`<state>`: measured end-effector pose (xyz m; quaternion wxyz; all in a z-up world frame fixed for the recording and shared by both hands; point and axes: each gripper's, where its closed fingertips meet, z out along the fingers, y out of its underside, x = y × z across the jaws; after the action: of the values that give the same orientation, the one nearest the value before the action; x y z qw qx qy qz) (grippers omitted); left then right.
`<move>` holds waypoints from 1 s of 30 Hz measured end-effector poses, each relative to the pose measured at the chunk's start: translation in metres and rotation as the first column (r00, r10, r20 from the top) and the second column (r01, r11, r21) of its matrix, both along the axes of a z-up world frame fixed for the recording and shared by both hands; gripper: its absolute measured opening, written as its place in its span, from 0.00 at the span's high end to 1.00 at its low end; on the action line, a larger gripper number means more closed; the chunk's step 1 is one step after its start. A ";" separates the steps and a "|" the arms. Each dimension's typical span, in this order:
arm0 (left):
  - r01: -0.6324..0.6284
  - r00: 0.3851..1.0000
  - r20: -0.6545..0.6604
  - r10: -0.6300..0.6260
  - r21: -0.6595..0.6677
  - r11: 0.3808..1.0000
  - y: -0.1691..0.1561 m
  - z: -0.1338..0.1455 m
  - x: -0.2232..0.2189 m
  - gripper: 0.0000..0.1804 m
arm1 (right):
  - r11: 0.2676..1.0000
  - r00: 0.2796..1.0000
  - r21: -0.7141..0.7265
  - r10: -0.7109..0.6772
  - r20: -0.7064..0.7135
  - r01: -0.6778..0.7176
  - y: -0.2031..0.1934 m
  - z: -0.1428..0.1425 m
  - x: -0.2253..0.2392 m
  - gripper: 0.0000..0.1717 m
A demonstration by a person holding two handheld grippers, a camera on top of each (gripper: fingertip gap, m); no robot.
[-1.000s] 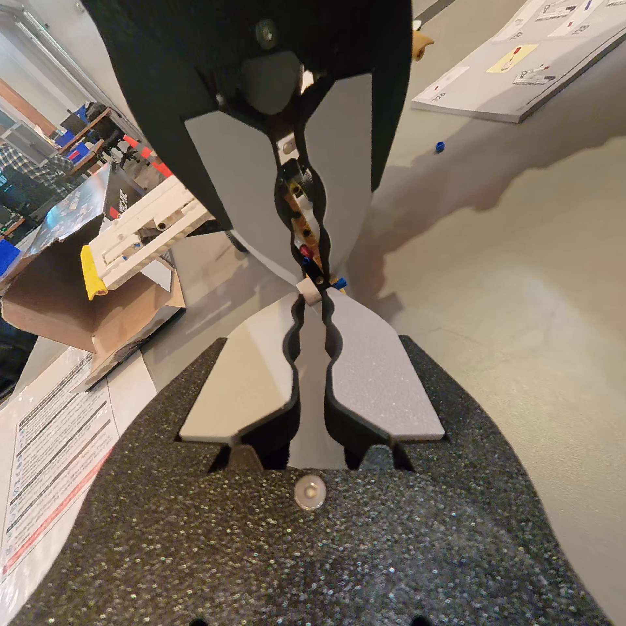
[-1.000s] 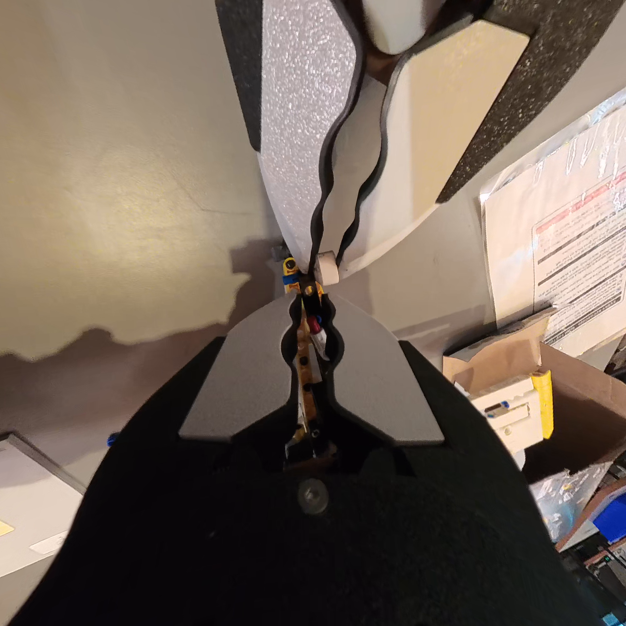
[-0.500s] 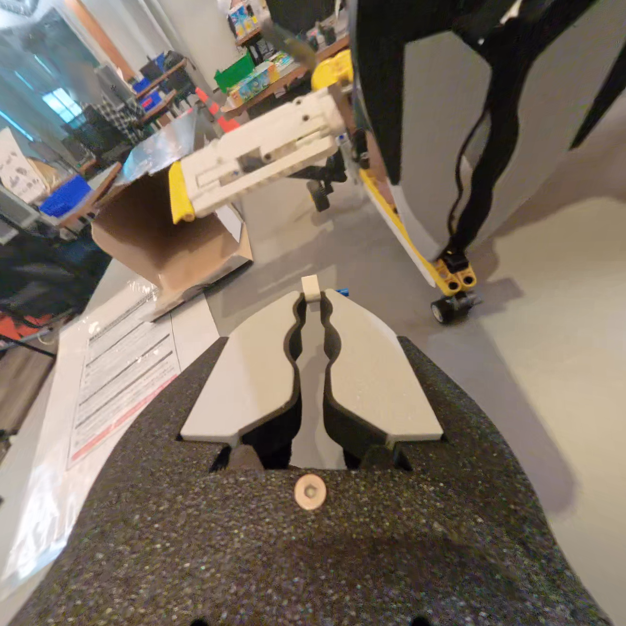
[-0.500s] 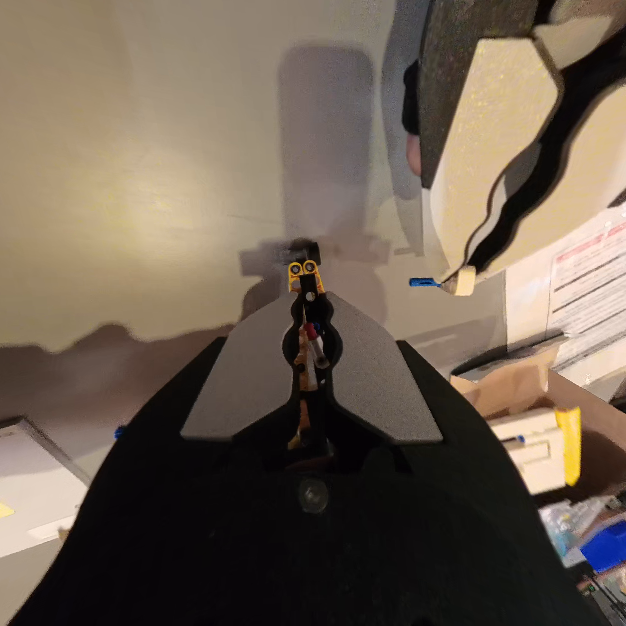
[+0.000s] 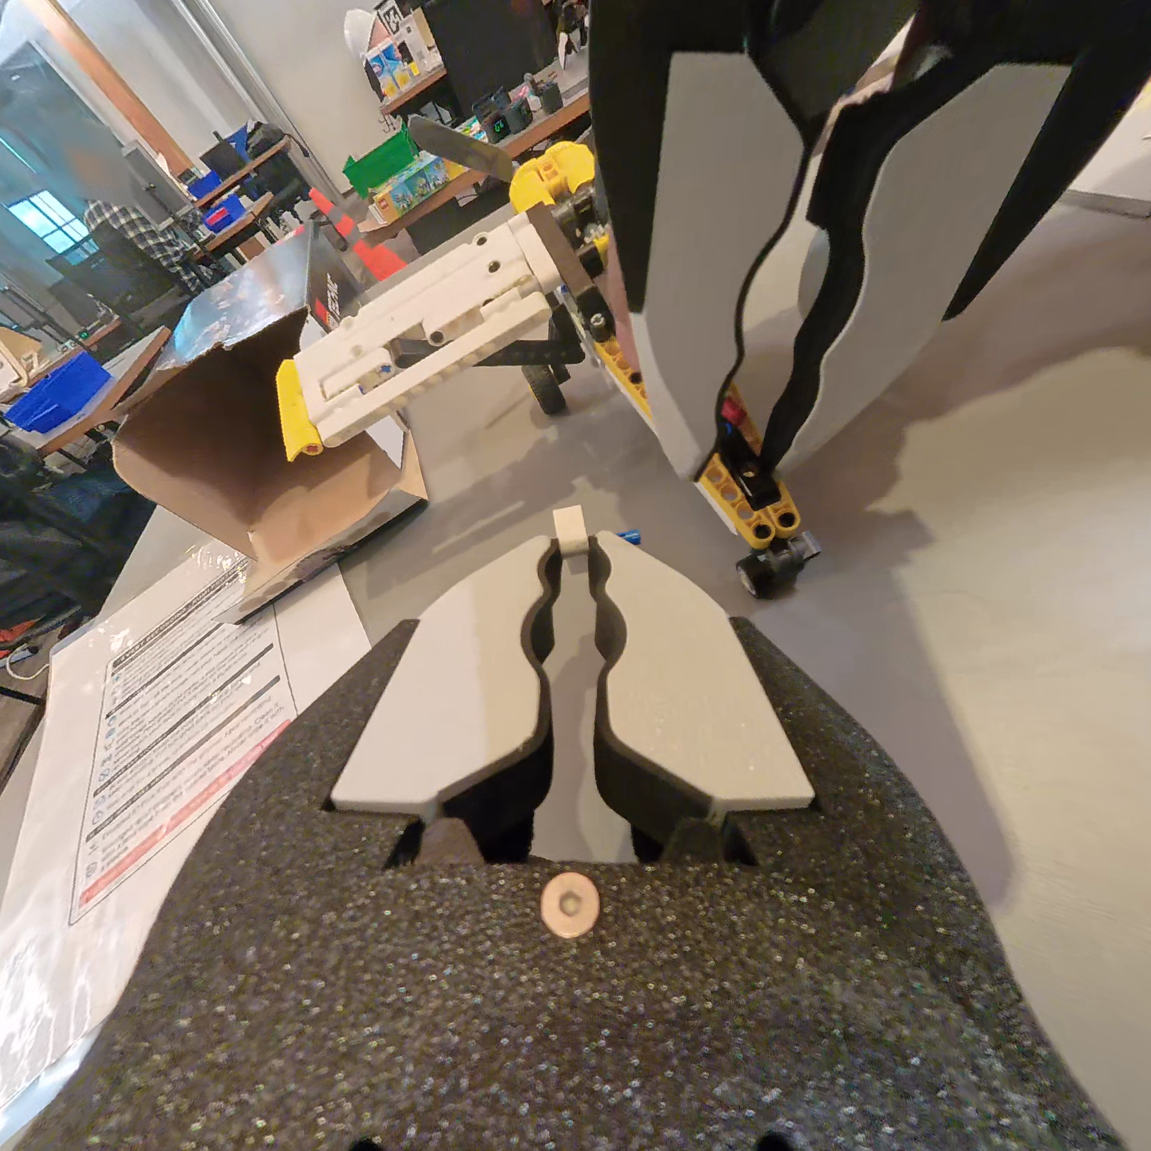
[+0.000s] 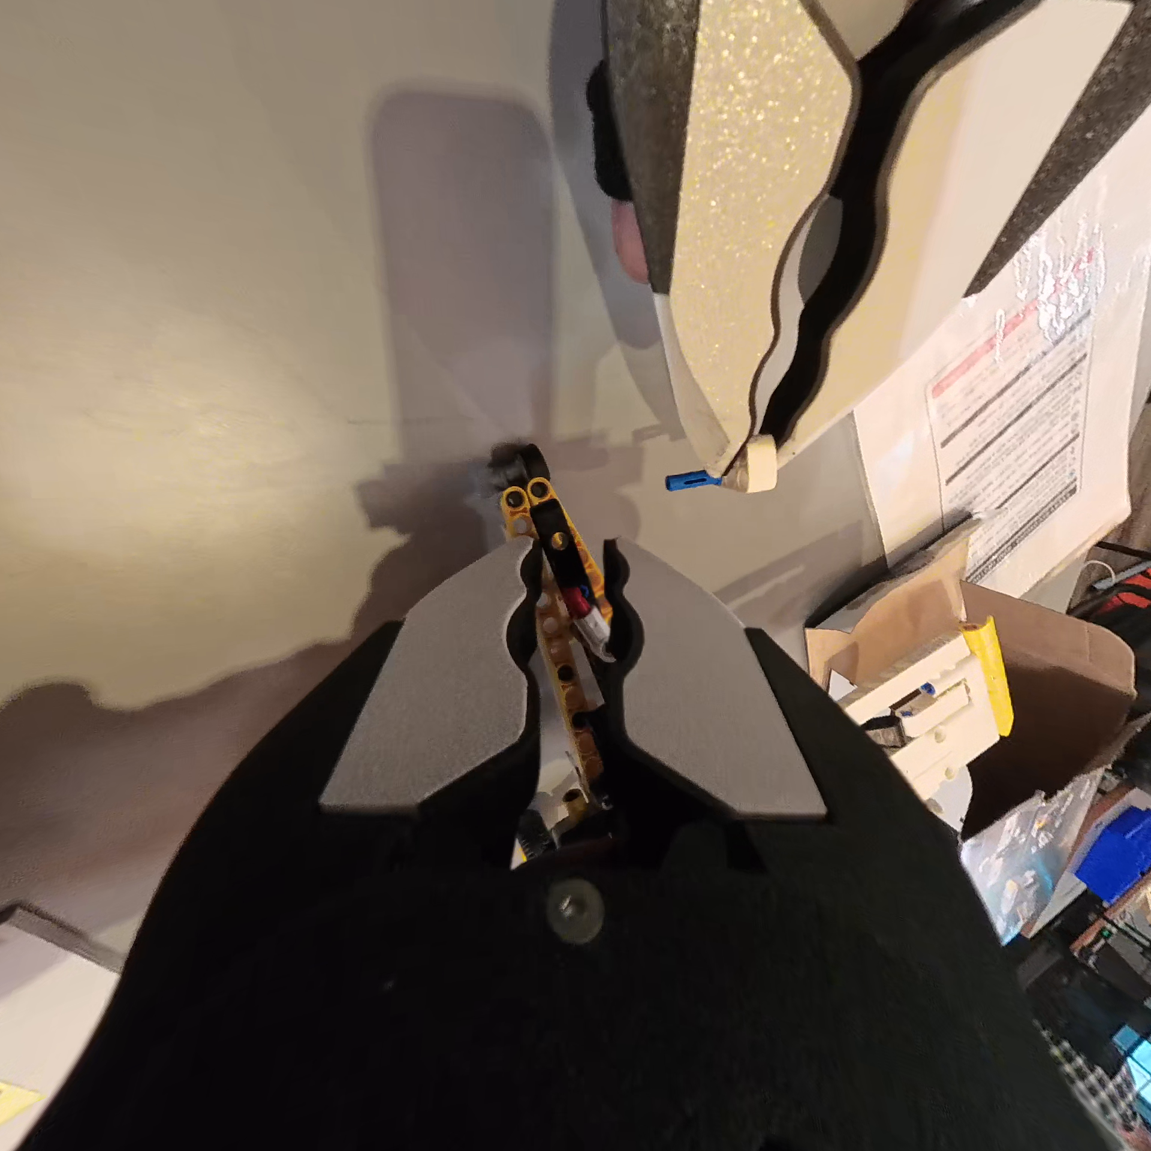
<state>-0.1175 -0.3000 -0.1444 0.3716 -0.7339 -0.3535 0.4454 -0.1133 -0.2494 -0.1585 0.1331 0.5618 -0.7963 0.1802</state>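
Left tongs [image 5: 572, 540] pinching small cream block [image 5: 569, 526] with blue pin [image 6: 691, 480] at tips. Right tongs [image 6: 570, 548] standing narrowly apart around yellow-and-black beam model [image 6: 563, 598]; contact with pads unclear. Model looking light, rigid, snap-jointed, probably fragile; best gripping along flat beam sides. Cardboard box [image 5: 249, 436] sitting beyond left tongs.

Two handheld grippers: the left gripper [image 5: 571, 548] and the right gripper [image 6: 570, 548]. One small white block [image 5: 570, 529] with one blue pin [image 6: 691, 480] beside it. One yellow, white and black toy-brick model [image 5: 436, 336] with two small black wheels in view. One open cardboard box [image 5: 236, 448]. One plastic-covered printed sheet [image 5: 156, 716]. One grey table [image 5: 934, 623].
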 end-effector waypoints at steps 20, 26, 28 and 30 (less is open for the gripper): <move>0.001 0.999 0.033 -0.008 0.218 0.976 0.014 0.011 0.009 0.95 | 0.855 0.915 -0.336 -0.401 0.052 0.394 0.002 0.011 -0.004 0.82; -0.024 0.996 0.092 0.004 0.214 0.977 0.022 0.003 0.007 0.95 | 0.825 0.899 -0.362 -0.424 0.111 0.434 0.003 0.013 0.000 0.78; -0.029 0.995 0.104 0.007 0.219 0.975 0.026 0.002 0.007 0.95 | 0.810 0.891 -0.374 -0.432 0.139 0.451 0.004 0.015 0.003 0.78; -0.032 0.993 0.119 0.004 0.231 0.973 0.029 0.001 0.009 0.95 | 0.791 0.880 -0.392 -0.452 0.143 0.470 0.005 0.017 0.002 0.78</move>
<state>-0.1087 -0.2710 -0.1437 0.4292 -0.7072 -0.4312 0.3603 -0.1112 -0.2445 -0.1418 0.2726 0.3054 -0.8547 0.3192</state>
